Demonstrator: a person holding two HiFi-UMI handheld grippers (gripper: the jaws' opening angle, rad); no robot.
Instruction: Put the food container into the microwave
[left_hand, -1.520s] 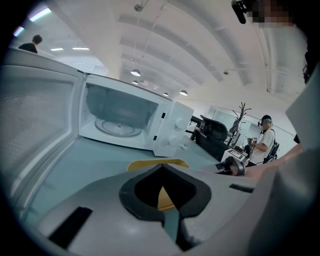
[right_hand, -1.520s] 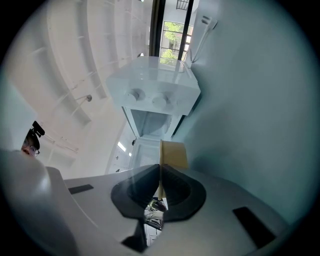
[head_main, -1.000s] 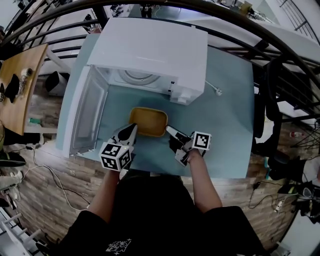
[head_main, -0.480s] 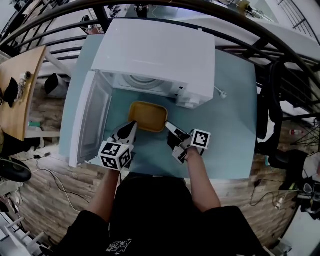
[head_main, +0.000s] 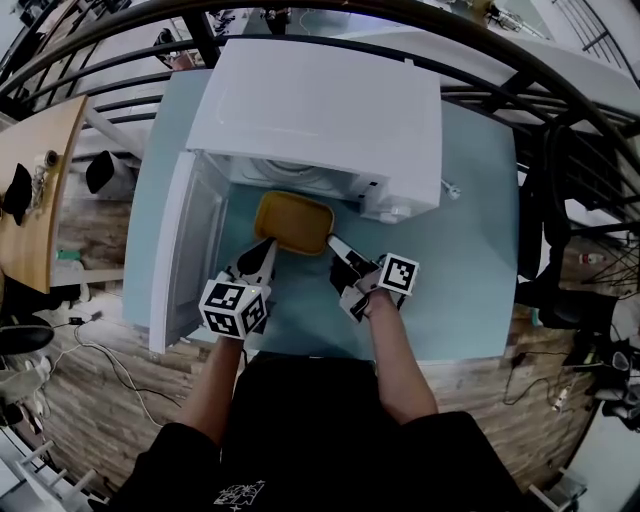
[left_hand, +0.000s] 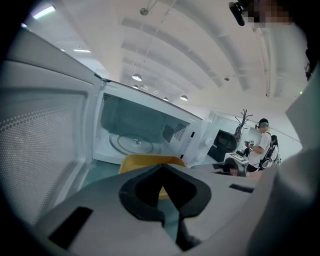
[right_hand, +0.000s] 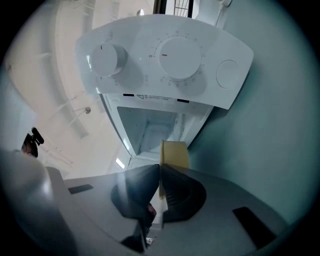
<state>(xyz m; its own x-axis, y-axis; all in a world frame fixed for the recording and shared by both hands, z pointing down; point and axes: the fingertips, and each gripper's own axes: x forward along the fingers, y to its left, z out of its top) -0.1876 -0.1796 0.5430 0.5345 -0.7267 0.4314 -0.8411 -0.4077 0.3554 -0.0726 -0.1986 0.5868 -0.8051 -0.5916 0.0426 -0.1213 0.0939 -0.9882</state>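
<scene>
A yellow food container (head_main: 293, 221) hangs between my two grippers just in front of the open white microwave (head_main: 320, 110), its far end at the cavity's mouth. My left gripper (head_main: 262, 251) is shut on the container's near left rim, and my right gripper (head_main: 335, 245) is shut on its near right rim. In the left gripper view the container (left_hand: 145, 161) shows past the closed left gripper (left_hand: 162, 187), with the turntable (left_hand: 134, 143) behind it. In the right gripper view, which is rolled, the container (right_hand: 174, 152) stands edge-on past the right gripper (right_hand: 160, 187).
The microwave door (head_main: 185, 250) swings open to the left, beside my left gripper. The control panel (right_hand: 165, 60) with two dials sits right of the cavity. A teal table (head_main: 460, 250) bears it all. A wooden table (head_main: 40, 180) stands at left. A person (left_hand: 260, 145) stands far off.
Both grippers have carried the container away from me toward the microwave. Its far end has come from the table's middle up to the cavity's mouth.
</scene>
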